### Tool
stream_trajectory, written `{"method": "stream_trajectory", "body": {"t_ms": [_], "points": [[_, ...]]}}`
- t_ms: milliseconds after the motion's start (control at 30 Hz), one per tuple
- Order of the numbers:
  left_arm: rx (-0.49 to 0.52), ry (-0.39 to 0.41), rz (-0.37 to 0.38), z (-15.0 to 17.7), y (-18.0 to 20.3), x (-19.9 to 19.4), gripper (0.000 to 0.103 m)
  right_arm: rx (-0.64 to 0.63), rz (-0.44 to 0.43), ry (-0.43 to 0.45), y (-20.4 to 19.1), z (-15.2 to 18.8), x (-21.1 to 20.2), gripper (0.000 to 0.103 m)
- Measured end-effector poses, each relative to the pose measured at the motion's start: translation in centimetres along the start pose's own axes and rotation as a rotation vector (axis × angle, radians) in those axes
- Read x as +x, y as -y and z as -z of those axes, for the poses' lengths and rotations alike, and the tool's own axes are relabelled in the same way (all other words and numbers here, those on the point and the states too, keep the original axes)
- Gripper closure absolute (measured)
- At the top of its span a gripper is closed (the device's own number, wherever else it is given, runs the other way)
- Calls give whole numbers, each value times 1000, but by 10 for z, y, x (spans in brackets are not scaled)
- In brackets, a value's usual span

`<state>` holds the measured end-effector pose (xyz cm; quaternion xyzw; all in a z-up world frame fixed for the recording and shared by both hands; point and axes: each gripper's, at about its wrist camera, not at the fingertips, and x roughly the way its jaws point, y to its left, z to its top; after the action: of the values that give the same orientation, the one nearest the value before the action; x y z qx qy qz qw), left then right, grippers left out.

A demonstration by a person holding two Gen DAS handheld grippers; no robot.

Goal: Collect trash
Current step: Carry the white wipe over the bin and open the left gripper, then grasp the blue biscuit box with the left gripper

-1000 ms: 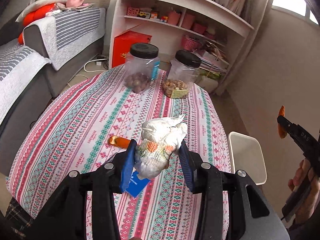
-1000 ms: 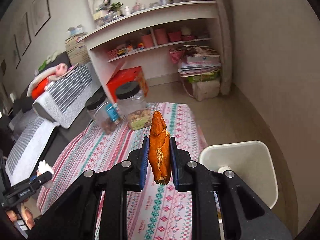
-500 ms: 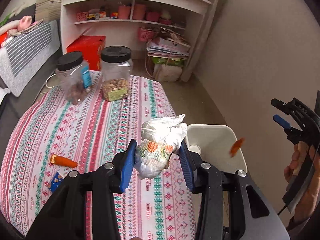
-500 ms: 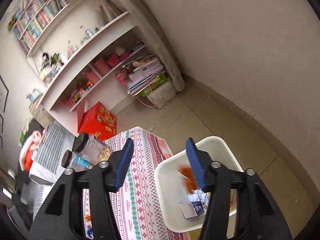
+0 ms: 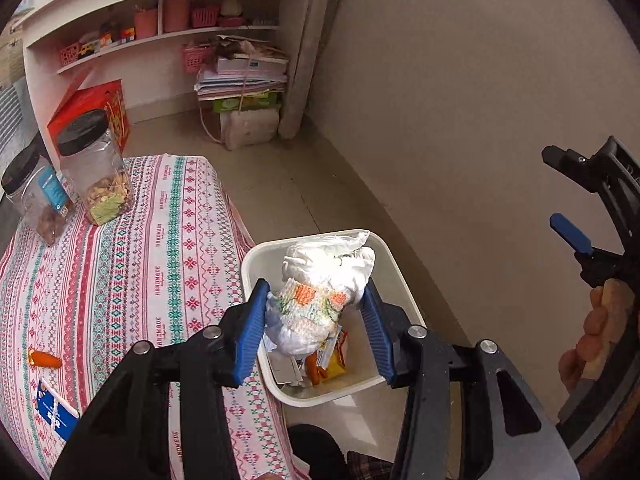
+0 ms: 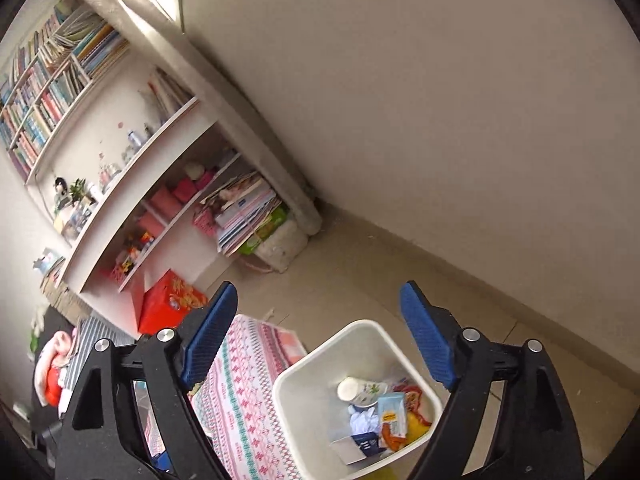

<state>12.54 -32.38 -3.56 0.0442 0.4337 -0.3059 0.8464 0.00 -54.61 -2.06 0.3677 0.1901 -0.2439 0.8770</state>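
The left gripper point(image 5: 316, 320) is hanging over the white trash bin point(image 5: 394, 276) beside the tabletop point(image 5: 120, 280). Its jaws have just been opening, and the crumpled diaper point(image 5: 320, 284), white with an orange and green print, is sitting between the blue pads; the left pad is touching it, while the right pad is standing just clear, so the grip looks loosened. The bin is already holding wrappers, a small box and an orange scrap point(image 6: 390, 436). The right gripper point(image 6: 320, 336) is pointing down over the same bin, its jaws spread wide with nothing between them, having just been opening. A person's hand point(image 5: 596, 332) is gripping its handle. An orange scrap point(image 5: 44, 359) and a blue packet point(image 5: 54, 412) are lying on the patterned tablecloth, and two black-lidded jars point(image 5: 94, 168) are standing at its far edge.
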Motion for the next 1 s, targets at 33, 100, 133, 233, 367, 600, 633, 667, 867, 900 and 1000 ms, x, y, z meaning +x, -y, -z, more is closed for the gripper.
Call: {"method": "stream_trajectory", "body": {"t_ms": [33,100,133,233,367,600,633,667,867,900,1000], "points": [[-6,-6,5,0,3,4,51,3,1,-2,2,-1,0,20],[-17,-11,-1,5,4,5,43,5,-5,-11,3,0,1,18],[-21,-7,-8,7,3,4,41,-4,-9,-15,0,1,1,17],[-25,0,-46,15,-7,-1,35,-59,-4,-22,-14,4,5,14],[-80,19,-141,28,-34,-13,27,-158,-5,-54,-40,16,6,12],[-232,-17,-365,71,-111,-21,22,-414,-1,-150,-110,58,20,8],[-266,-33,-397,79,-127,-21,21,-438,-10,-166,-120,64,22,7],[-304,-51,-431,87,-142,-21,21,-462,-22,-184,-129,71,25,7],[-566,-127,-642,131,-231,-27,18,-625,-60,-241,-182,114,34,7],[-603,-138,-662,138,-243,-28,18,-654,-61,-242,-189,121,34,7],[-719,-178,-706,154,-277,-24,18,-712,-68,-254,-204,139,35,7]]}}
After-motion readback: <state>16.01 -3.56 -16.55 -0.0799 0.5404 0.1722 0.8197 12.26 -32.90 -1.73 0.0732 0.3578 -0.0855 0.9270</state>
